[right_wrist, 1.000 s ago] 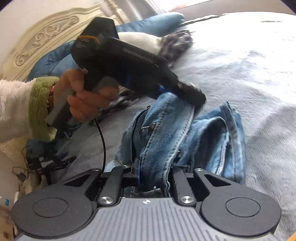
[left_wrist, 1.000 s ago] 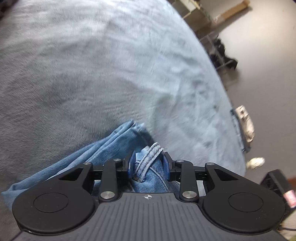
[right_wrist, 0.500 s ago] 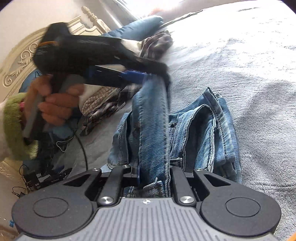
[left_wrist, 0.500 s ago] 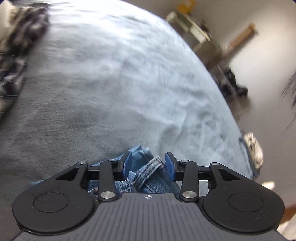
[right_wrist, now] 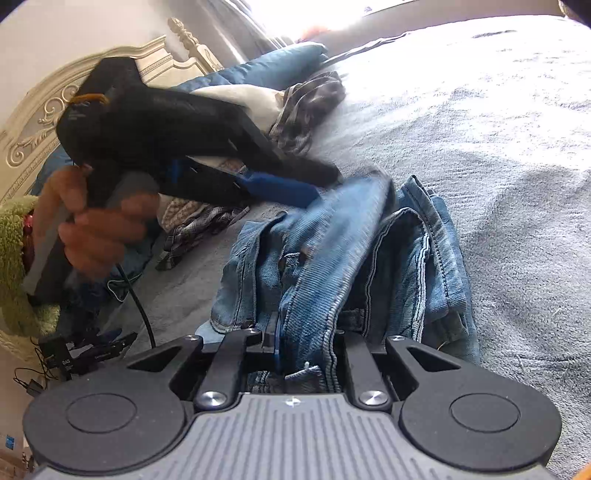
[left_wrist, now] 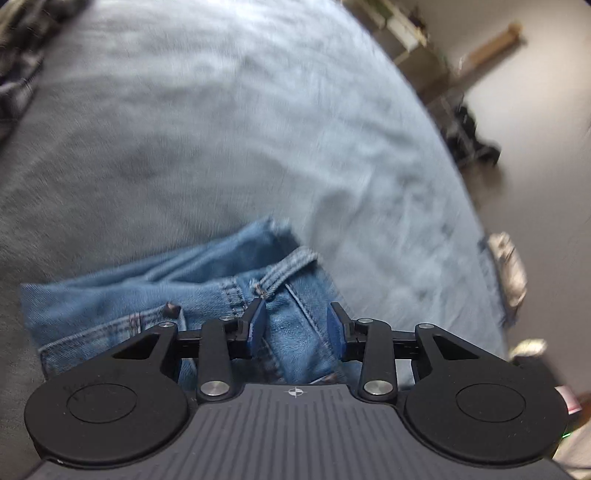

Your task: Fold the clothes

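Blue jeans [left_wrist: 207, 295] lie crumpled on the grey bed cover [left_wrist: 221, 129]. My left gripper [left_wrist: 296, 325] hovers over them, pointing steeply down. Its jaws stand apart and are closing; denim shows between the blue pads [left_wrist: 256, 326], but they do not press it. In the right wrist view the left gripper [right_wrist: 321, 181], held by a hand [right_wrist: 96, 236], sits just above a blurred denim band of the jeans [right_wrist: 406, 258]. My right gripper [right_wrist: 306, 347] is shut on that thick band near the waist.
A plaid shirt [right_wrist: 306, 107], a white garment and a blue pillow [right_wrist: 280, 62] lie by the carved white headboard [right_wrist: 37, 129]. A black cable [right_wrist: 136, 295] hangs from the left gripper. Beyond the bed's right edge are floor, shelves [left_wrist: 406, 29] and shoes [left_wrist: 506, 266].
The left gripper held a denim strip, lifted it, then opened and let it go; it has pulled back, so more of the jeans shows. The right gripper kept its grip.
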`<act>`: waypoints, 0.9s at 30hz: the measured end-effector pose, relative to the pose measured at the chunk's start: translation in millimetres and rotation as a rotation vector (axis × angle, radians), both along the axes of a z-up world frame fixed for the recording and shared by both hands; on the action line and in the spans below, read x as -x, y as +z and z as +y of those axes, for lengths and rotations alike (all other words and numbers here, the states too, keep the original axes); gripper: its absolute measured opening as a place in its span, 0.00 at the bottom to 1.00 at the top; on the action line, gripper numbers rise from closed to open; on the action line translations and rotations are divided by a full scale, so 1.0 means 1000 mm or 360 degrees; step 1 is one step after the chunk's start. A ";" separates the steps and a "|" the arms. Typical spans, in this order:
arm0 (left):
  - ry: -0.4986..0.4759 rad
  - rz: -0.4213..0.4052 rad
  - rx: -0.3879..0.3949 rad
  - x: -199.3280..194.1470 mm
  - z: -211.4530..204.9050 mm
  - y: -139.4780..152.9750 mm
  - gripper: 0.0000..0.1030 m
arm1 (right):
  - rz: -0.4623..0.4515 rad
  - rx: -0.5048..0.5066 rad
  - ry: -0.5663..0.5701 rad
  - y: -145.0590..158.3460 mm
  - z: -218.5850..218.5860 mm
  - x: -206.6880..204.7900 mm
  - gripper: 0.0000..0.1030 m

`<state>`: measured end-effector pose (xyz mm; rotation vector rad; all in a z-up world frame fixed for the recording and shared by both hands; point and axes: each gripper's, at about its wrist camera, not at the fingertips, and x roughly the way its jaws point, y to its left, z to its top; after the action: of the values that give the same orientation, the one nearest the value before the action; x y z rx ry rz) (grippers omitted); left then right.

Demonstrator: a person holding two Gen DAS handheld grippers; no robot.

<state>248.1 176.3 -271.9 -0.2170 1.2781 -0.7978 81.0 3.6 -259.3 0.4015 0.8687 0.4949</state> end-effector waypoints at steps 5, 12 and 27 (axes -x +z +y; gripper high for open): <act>-0.0072 -0.0014 -0.0089 0.010 -0.009 -0.027 0.34 | 0.0022 0.0019 -0.0018 -0.003 -0.001 0.001 0.20; -0.0205 -0.0014 -0.0006 0.023 -0.021 -0.033 0.34 | 0.0138 0.0044 0.0033 0.011 -0.032 0.010 0.25; -0.0256 -0.0096 0.0005 0.028 -0.022 -0.043 0.31 | 0.0243 -0.0106 -0.0375 0.028 -0.115 0.020 0.33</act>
<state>220.5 154.3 -315.4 -0.0925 1.2481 -0.9370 61.4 -111.7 -231.0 0.6012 0.9399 0.2784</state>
